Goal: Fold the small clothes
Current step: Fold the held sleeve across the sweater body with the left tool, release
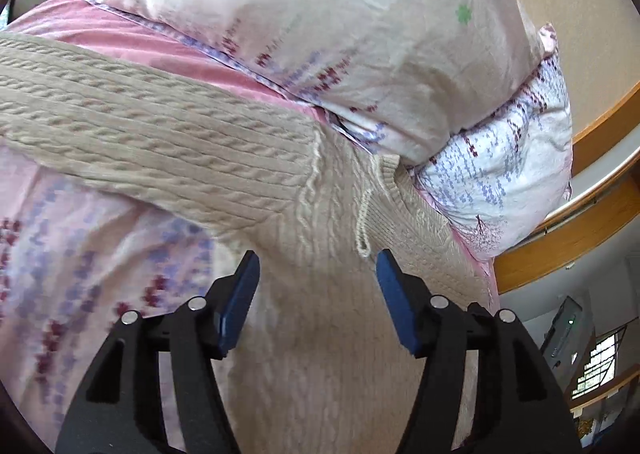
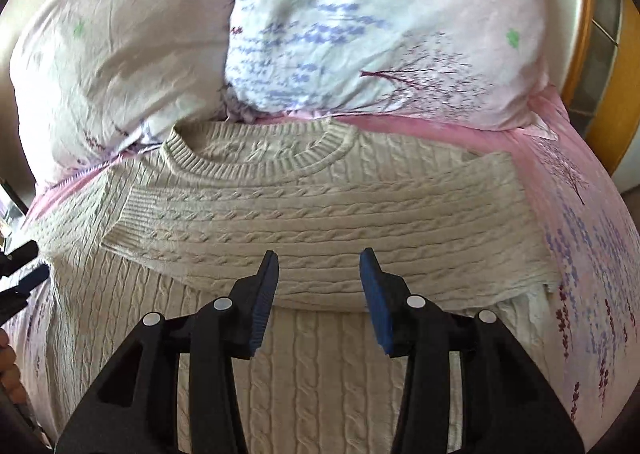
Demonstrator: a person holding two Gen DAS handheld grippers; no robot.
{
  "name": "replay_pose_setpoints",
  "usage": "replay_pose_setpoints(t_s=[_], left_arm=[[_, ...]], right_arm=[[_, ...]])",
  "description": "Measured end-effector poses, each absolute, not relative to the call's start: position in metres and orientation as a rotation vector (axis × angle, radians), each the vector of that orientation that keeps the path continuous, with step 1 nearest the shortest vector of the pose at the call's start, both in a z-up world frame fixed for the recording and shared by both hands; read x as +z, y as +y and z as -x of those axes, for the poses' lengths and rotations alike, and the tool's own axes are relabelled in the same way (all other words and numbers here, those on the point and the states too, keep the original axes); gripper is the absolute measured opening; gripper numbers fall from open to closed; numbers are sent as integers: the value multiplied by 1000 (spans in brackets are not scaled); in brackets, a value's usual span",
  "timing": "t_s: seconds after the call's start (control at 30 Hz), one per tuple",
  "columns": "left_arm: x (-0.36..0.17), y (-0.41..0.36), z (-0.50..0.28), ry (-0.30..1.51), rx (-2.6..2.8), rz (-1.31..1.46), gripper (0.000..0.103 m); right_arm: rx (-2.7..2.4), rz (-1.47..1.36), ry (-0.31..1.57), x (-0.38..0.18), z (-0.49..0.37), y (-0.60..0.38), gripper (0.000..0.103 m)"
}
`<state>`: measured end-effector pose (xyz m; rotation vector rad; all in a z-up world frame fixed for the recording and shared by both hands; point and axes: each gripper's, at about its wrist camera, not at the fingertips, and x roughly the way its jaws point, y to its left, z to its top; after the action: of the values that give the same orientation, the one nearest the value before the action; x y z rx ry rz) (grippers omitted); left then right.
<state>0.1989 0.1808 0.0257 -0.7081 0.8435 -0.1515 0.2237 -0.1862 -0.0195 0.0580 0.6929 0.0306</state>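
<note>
A beige cable-knit sweater (image 2: 320, 214) lies flat on a pink flowered bed sheet (image 2: 580, 214), its round collar (image 2: 256, 158) toward the pillows. One sleeve (image 2: 328, 230) is folded across the chest. My right gripper (image 2: 318, 286) hovers over the lower edge of that sleeve, open, with nothing between its blue pads. In the left wrist view the other sleeve (image 1: 152, 142) stretches out to the left over the sheet (image 1: 80, 254), and a loose yarn loop (image 1: 364, 214) hangs near the shoulder. My left gripper (image 1: 318, 286) stands open above the sweater body (image 1: 320, 334), empty.
Two flowered pillows (image 2: 380, 34) (image 2: 112, 54) lie just beyond the collar. A wooden bed frame (image 1: 580, 246) borders the mattress at the right in the left wrist view. A hand (image 2: 10, 374) and the other gripper (image 2: 18, 274) show at the left edge of the right wrist view.
</note>
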Motion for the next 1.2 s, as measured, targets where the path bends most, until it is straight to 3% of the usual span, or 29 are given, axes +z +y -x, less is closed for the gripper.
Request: replay_pose_setpoints(t_s=[0.23,0.43,0.53,0.6,0.73,0.9,1.2], left_arm=[[24,284,-154,763,93,826,61],[8,330,-151,755,190,958,58],[-2,344,-154,749,214,1026,52],[-7,349,-157,729,224,1068,43],[-10,359,-159,696,257,1128,37],[-21,375,-157,647,298,1221,16],[-13,376,-163,562,277,1262,6]], right_arm=[[-2,66,725,-41,-233,-157,59],[29,-55,749,-33,-224,-173,60],[38,-69,746,-33,-217,-178,60],[46,-80,748,-32,-214,-179,60],[72,-114,757,-30,-214,-183,61],[94,-129,757,-27,-211,-184,61],[124,-163,726,-16,-199,-195,61]])
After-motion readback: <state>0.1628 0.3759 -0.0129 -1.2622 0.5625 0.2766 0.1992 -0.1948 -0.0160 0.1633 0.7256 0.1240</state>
